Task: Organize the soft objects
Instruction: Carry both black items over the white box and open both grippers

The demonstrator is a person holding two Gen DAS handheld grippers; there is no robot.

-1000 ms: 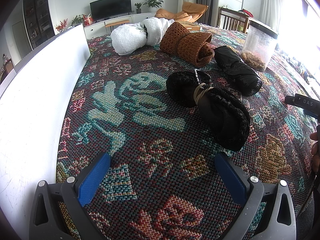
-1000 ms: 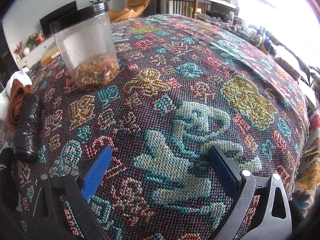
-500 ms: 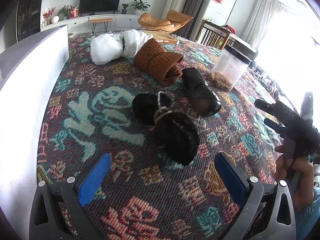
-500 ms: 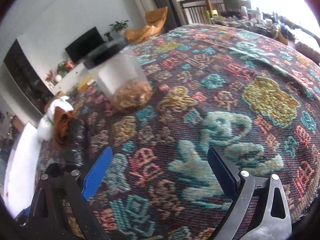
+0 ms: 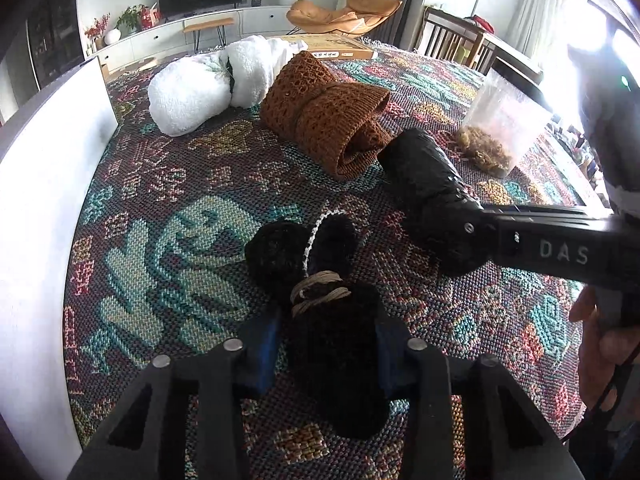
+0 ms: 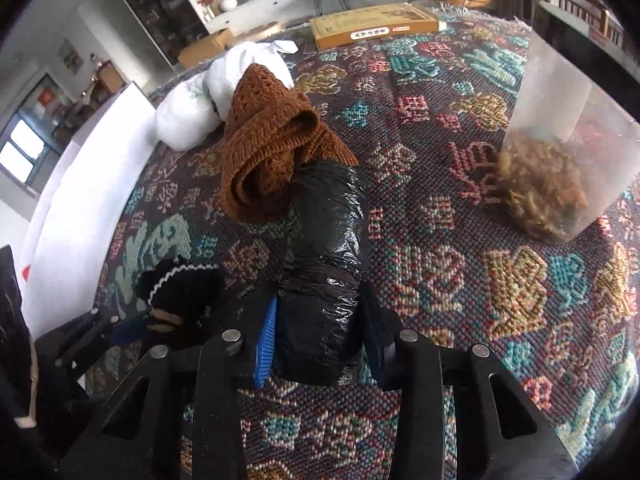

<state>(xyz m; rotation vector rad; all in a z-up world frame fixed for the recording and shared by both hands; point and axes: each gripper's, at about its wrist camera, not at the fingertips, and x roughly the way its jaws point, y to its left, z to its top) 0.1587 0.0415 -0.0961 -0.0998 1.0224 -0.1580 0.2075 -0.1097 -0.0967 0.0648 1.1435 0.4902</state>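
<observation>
Several rolled soft things lie on a patterned woven cloth [image 5: 160, 220]. My left gripper [image 5: 328, 336] is shut on the near end of a black fuzzy roll [image 5: 336, 364] tied with twine, also seen from the right wrist as the fuzzy roll [image 6: 180, 292]. My right gripper [image 6: 320, 316] has its jaws closing on a black plastic-wrapped roll [image 6: 324, 240], and both pads press its sides. From the left wrist, the right gripper [image 5: 472, 232] meets that plastic roll [image 5: 420, 176] from the right. Behind them lie a brown knit roll [image 5: 328, 120] and a white towel roll [image 5: 200, 84].
A clear plastic jar [image 6: 568, 152] with dried bits stands to the right of the rolls. A flat yellow box [image 6: 376, 26] lies at the far edge. A white board [image 5: 40, 200] stands along the left side. A hand [image 5: 608, 344] holds the right gripper.
Both grippers were open over the cloth. The left one moved forward and shut on the black fuzzy roll. The right one swung left and closed around the black plastic roll.
</observation>
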